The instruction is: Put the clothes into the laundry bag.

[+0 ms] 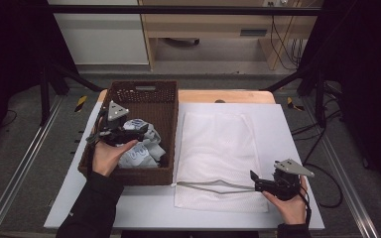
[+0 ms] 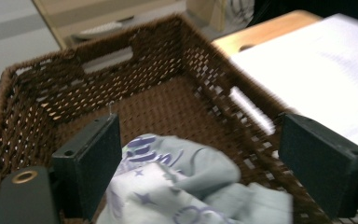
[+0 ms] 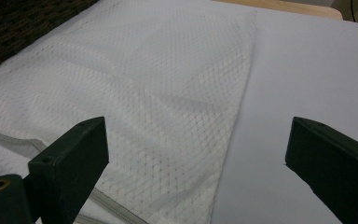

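A brown wicker basket (image 1: 129, 91) stands on the left of the white board and holds a crumpled pale green cloth (image 1: 141, 151) with purple print. My left gripper (image 1: 138, 128) hovers inside the basket just above that cloth. In the left gripper view it (image 2: 200, 140) is open, and the cloth (image 2: 186, 186) lies between and below the jaws without being pinched. A white mesh laundry bag (image 1: 218, 148) lies flat to the right of the basket. My right gripper (image 1: 254, 179) is open at the bag's near right corner, by the zipper (image 1: 213, 186). The right gripper (image 3: 193, 140) straddles the mesh bag's (image 3: 158, 84) right edge.
The white board (image 1: 287, 134) covers a wooden table (image 1: 228, 95) and has bare room to the right of the bag. The basket wall (image 2: 158, 60) rises close around the left gripper. Dark stands and cables flank the table on the floor.
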### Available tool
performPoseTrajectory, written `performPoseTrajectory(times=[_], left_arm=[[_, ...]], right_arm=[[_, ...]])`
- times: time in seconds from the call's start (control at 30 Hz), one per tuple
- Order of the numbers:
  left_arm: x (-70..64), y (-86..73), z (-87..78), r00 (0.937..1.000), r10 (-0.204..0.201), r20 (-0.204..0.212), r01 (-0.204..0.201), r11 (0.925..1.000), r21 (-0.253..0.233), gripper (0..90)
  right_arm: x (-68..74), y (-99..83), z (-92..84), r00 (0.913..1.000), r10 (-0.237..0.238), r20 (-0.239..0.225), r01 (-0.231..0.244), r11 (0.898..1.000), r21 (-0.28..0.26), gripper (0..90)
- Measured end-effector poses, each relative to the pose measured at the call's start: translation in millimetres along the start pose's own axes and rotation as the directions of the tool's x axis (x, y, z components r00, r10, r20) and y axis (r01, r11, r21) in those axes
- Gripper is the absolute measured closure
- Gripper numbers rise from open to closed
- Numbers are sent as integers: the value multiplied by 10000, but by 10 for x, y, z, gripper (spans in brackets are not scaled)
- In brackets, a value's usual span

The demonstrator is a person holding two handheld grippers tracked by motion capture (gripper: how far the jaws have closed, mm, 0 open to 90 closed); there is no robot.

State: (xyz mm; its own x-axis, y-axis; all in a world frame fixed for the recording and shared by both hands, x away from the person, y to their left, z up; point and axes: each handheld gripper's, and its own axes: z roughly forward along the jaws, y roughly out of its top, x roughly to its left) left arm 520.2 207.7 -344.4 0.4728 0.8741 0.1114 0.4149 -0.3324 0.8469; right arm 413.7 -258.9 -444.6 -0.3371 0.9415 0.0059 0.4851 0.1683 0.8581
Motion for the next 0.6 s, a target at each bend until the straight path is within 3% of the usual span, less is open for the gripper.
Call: performPoseTrajectory(times=[0.1,0.13,0.23,0.43,0.53,0.6], left_arm=[[54,-33,95,10000,57,-74,-55,9995,315,129],[108,-62,165,10000,-44,-26,46,9978,663,127],[169,-124,250,9999,-170,4,169,9948,1001,117],[185,-268,368,9994,-333,-5,330,9880,1509,109],[207,-343,462,9990,-409,-162,435,9762,2124,98],[223,-356,486,9984,-546,-125,560,9733,2227,91]], right_arm=[[-4,-2,0,10000,-5,-22,5,10000,16,64],[-9,-8,2,10000,9,-75,-8,10000,59,64],[-10,-13,8,9999,92,-112,-90,9998,195,62],[-17,-17,20,9998,92,-178,-87,9995,302,57],[-23,-26,28,9998,90,-181,-83,9992,398,57],[-25,-31,37,9998,96,-196,-88,9990,439,57]])
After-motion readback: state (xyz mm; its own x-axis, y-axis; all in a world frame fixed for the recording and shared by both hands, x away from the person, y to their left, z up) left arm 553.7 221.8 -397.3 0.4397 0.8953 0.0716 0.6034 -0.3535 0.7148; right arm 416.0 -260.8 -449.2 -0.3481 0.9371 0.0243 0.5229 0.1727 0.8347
